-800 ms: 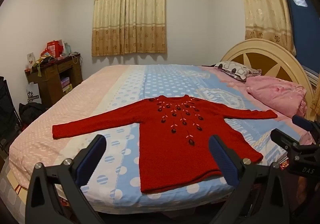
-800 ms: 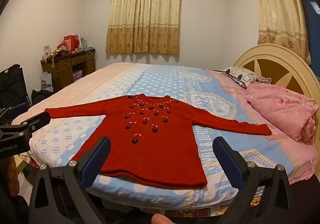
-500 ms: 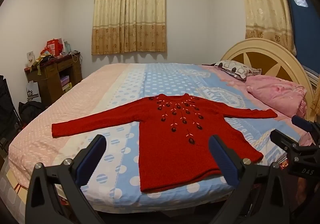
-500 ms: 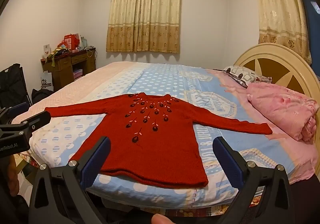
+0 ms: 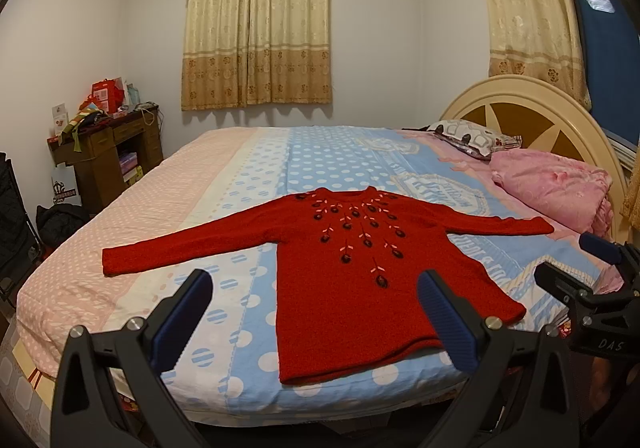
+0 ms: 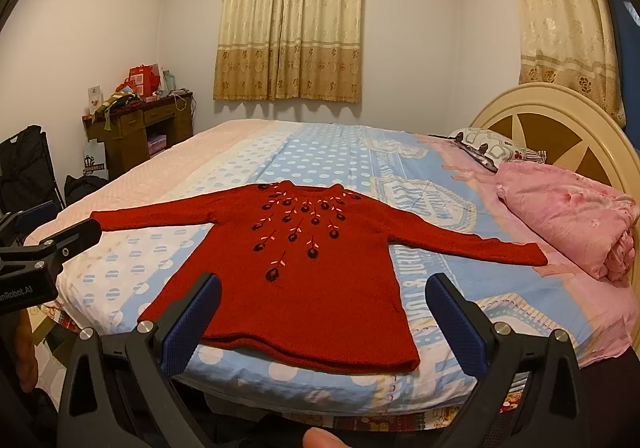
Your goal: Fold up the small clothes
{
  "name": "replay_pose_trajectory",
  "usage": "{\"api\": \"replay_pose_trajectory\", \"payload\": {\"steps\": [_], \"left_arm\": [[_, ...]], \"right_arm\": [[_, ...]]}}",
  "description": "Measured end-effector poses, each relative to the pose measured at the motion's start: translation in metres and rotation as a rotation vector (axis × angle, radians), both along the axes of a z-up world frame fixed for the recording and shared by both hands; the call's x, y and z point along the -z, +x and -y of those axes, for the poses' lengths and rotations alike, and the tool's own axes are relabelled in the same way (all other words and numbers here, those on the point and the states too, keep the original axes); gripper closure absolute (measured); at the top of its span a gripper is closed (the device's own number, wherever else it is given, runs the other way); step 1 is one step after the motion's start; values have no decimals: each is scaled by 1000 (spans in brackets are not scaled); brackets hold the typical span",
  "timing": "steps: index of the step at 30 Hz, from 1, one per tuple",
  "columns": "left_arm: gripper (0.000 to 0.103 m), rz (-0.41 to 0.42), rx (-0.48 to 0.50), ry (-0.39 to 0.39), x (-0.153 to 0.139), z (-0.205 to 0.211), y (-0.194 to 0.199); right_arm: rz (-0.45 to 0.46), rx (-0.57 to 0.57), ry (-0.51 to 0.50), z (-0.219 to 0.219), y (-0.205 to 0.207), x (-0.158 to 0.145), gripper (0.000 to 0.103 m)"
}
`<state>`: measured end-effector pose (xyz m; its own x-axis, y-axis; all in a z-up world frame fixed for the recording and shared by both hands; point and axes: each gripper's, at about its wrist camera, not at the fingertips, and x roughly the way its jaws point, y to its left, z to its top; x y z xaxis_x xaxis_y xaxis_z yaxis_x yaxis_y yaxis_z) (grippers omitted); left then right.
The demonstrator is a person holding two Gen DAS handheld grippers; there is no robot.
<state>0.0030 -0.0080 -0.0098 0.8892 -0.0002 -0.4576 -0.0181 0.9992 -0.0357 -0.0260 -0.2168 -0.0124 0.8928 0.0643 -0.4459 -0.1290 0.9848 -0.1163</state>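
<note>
On the bed (image 5: 256, 168), the red sweater (image 5: 360, 280) lies flat with sleeves spread, ready for folding, while the left gripper (image 5: 316, 304) and right gripper (image 6: 324, 308) hover short of its hem, fingers wide apart, holding nothing.

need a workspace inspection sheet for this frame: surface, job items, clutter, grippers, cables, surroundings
Surface: bed with a polka-dot sheet in pink and blue.
Job's things: red sweater lies flat, front up, both sleeves spread, hem toward the near edge; unfolded.
Clutter: pink quilt and patterned pillow by the headboard, apart from the sweater.
Grippers: left gripper and right gripper both open, short of the bed, holding nothing.
Cables: a cord hangs on the wooden desk; none on the bed.
Surroundings: closed curtains, black bags beside the desk.
</note>
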Motion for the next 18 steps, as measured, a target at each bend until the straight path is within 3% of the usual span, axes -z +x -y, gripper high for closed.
{"api": "replay_pose_trajectory", "payload": {"steps": [18], "left_arm": [[0, -6, 5, -2, 4, -2, -1]], "right_arm": [[-14, 1, 1, 1, 3, 2, 1]]}}
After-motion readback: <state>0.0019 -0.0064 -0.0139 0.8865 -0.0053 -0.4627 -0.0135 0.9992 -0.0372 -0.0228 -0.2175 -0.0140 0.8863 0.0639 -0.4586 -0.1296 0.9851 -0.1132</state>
